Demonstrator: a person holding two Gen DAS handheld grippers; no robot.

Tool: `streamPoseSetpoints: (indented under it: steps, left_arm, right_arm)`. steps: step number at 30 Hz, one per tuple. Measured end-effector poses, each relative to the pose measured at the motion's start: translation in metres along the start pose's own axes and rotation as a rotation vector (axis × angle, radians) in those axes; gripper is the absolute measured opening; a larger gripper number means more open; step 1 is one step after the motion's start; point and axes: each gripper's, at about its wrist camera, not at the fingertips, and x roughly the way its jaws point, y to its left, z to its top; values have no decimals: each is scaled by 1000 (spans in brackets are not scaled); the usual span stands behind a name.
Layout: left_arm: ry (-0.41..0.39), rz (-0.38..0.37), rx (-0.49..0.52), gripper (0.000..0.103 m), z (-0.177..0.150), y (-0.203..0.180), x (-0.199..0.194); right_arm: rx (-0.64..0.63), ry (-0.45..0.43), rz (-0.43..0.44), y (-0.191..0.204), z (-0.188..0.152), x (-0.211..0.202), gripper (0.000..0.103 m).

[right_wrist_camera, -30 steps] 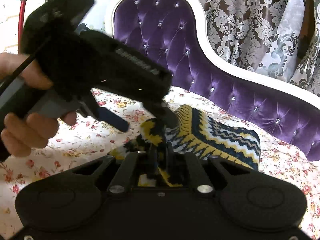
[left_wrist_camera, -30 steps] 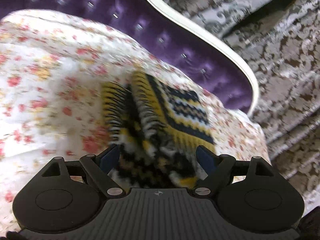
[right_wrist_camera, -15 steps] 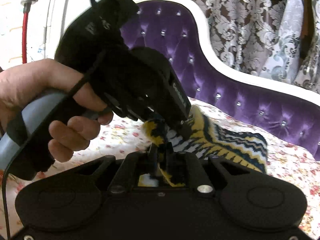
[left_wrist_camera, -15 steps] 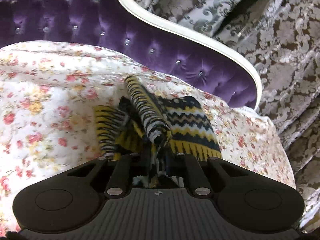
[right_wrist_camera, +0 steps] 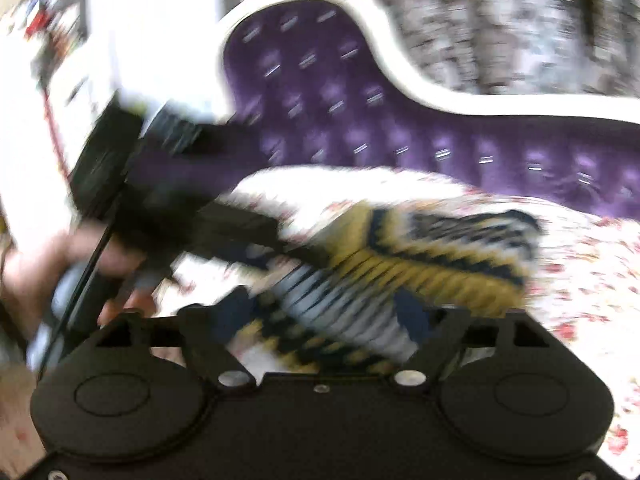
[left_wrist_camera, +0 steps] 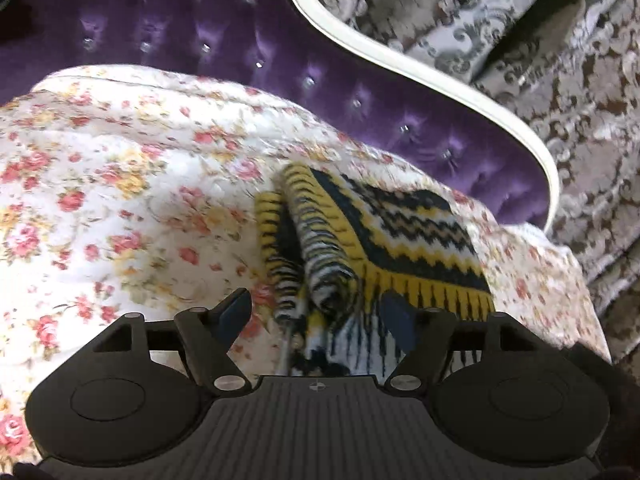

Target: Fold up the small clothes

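A small knit garment [left_wrist_camera: 404, 236] in yellow, navy and white zigzag lies folded on the floral cover [left_wrist_camera: 120, 200]. Its bunched near edge rises between the fingers of my left gripper [left_wrist_camera: 316, 316], whose jaws are opening; the blue pads stand clear of the knit. In the blurred right wrist view the same garment [right_wrist_camera: 420, 264] stretches across my right gripper [right_wrist_camera: 322, 316]. Those jaws are also opening, with the striped edge lying loose between them. A person's hand [right_wrist_camera: 36, 276] grips the left tool at the left of that view.
The cover lies over a purple tufted sofa back [left_wrist_camera: 200, 40] with a white curved frame [left_wrist_camera: 400, 64]. Grey patterned curtains [left_wrist_camera: 560, 80] hang behind it. The cover's right edge [left_wrist_camera: 576, 280] drops off close to the garment.
Half a second ago both grippers were shut on the garment's bunched edge. Both now stand spread with the edge loose. The right view has swung sideways and blurred.
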Motion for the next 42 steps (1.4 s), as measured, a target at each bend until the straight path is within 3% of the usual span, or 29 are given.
streamPoseSetpoints:
  steps: [5,10,20,31,37,39,40,41,42]
  left_arm:
    - [77,-31,-54,70,-6,8,5]
    - [117,-32,-17,70,-17,1,13]
    - [135,24,86,72,-20,-26,32]
    - [124,59,148,81,-23,-40,40]
    - [123,59,155,81,-23,-43,42]
    - [121,32,146,79,-23,-42,42]
    - [121,17,134,65,-23,-41,41]
    - [121,8,118,49,-24,-39,41]
    - [124,-2,98,42,-23,-37,41]
  right_arm:
    - [272,-44,-70,-75,14,-5,94]
    - [468,12,-56,-133,8,21,94]
    - [673,74,52,-170,-17,69,94]
    - [679,51,138,-168,-15,89,96]
    - [663,53,142,-164,-13,93,99]
    - [658,57,143,-164,-13,93,98]
    - [654,60,145,-164,-13,93,93]
    - [648,69,147,-163,-13,94,84]
    - [644,88,137,-163,-13,95,61]
